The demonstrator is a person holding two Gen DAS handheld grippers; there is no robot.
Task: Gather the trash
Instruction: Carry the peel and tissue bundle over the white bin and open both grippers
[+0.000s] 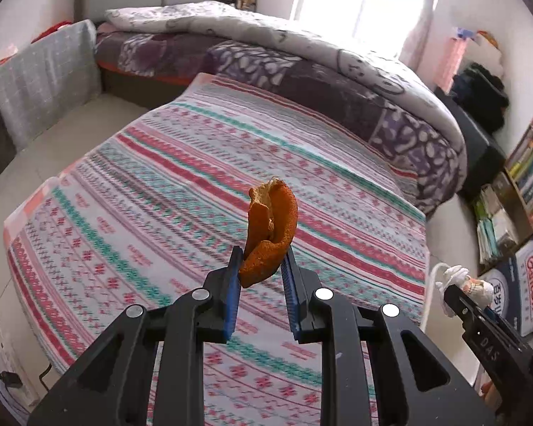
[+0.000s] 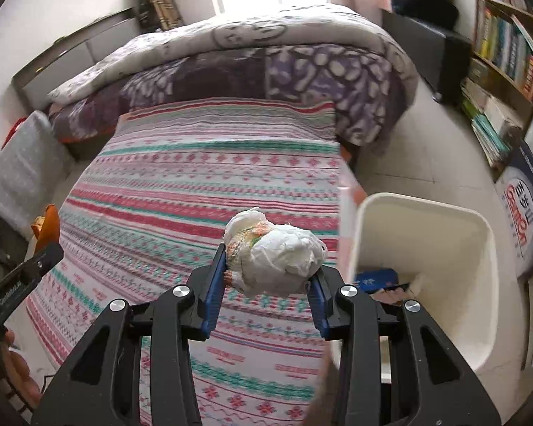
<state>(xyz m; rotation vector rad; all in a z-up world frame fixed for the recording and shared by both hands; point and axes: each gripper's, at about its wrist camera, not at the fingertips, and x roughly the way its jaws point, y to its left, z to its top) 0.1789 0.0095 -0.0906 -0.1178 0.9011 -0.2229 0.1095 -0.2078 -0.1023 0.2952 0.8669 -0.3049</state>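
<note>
My left gripper (image 1: 261, 266) is shut on a curled orange peel (image 1: 272, 230) and holds it above the striped bedspread (image 1: 181, 184). My right gripper (image 2: 270, 269) is shut on a crumpled white paper wad (image 2: 277, 252) with a colourful printed strip, also above the bedspread (image 2: 209, 177). A white trash bin (image 2: 476, 234) stands on the floor just right of the bed and of my right gripper; some trash lies inside it. The left gripper with the peel shows at the left edge of the right wrist view (image 2: 46, 234). The right gripper with the wad shows at the right edge of the left wrist view (image 1: 458, 284).
A rolled purple and white quilt (image 1: 302, 56) lies across the far half of the bed. A bookshelf (image 2: 504, 46) and printed boxes (image 2: 526, 220) line the right wall. A grey padded chair (image 1: 42, 78) stands left of the bed. A power strip with cables (image 1: 7, 365) lies on the floor.
</note>
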